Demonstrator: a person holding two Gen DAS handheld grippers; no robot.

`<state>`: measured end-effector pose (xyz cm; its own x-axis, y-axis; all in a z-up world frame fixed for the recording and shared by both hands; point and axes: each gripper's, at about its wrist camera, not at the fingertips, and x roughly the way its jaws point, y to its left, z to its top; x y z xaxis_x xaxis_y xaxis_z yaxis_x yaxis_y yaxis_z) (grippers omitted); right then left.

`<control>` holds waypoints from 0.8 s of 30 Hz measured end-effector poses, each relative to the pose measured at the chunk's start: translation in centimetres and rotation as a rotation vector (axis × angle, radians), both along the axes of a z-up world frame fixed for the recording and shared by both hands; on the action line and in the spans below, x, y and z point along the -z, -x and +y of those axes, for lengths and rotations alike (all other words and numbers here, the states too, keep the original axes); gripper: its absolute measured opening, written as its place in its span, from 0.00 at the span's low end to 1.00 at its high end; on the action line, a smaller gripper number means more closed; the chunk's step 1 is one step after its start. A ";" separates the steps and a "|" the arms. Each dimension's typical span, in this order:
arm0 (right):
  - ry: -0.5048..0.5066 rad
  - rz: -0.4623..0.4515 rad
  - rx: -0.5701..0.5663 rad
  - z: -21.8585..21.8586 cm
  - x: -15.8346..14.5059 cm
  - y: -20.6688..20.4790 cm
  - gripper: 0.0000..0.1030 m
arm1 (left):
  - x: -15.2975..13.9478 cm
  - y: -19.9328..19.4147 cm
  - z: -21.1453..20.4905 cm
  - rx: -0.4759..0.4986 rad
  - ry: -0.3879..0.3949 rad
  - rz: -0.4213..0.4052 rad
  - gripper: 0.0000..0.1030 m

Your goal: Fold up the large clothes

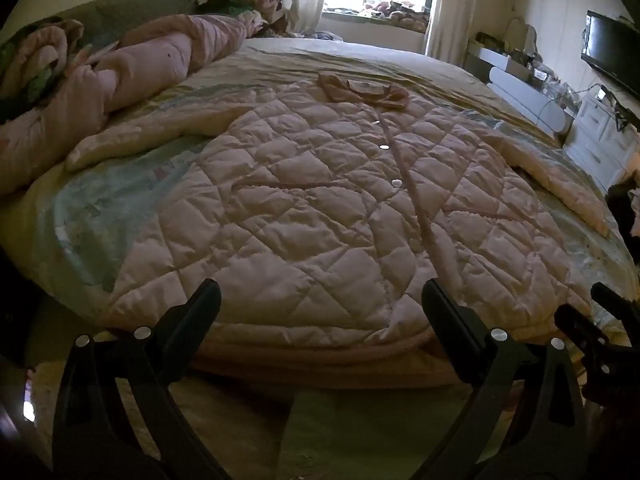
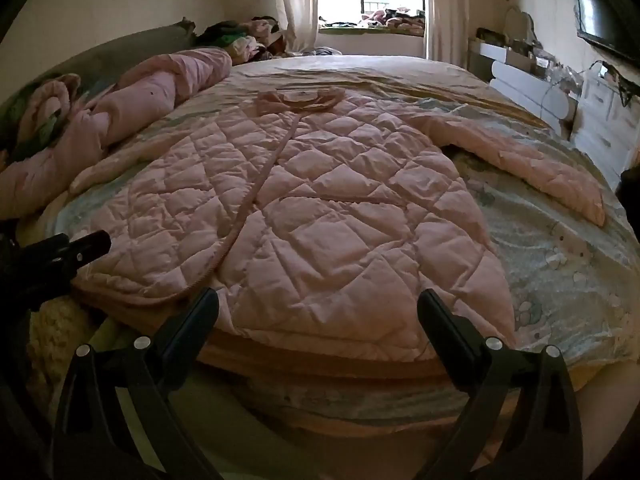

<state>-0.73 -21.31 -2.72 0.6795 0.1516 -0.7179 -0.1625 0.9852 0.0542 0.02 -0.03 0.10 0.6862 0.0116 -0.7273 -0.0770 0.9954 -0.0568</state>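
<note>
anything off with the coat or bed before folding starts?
Nothing damaged or spilled. The pink quilted coat lies flat and face up on the bed, sleeves spread, front closed. Only clutter: a bunched pink quilt along the far left. Both grippers, left and right, are open and empty.

A pale pink quilted jacket [image 1: 320,208] lies spread flat on the bed [image 1: 80,208]; the left tool [image 1: 320,300] hovers wide open above its hem.

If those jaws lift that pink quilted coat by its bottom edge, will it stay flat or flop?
The pink quilted coat would probably flop: it is soft and already creased. Its puffy padding suggests lightness for its size. The sleeves lie loose and would likely dangle.
</note>
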 end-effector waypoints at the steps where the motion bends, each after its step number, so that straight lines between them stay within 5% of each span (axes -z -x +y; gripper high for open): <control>1: 0.000 0.000 0.000 0.0 0.0 0.0 0.96 | -0.1 0.1 0.0 0.002 0.001 0.002 0.91; 24: 0.024 -0.008 -0.012 0.7 0.0 0.3 0.96 | 0.2 0.3 0.5 0.015 0.012 -0.012 0.91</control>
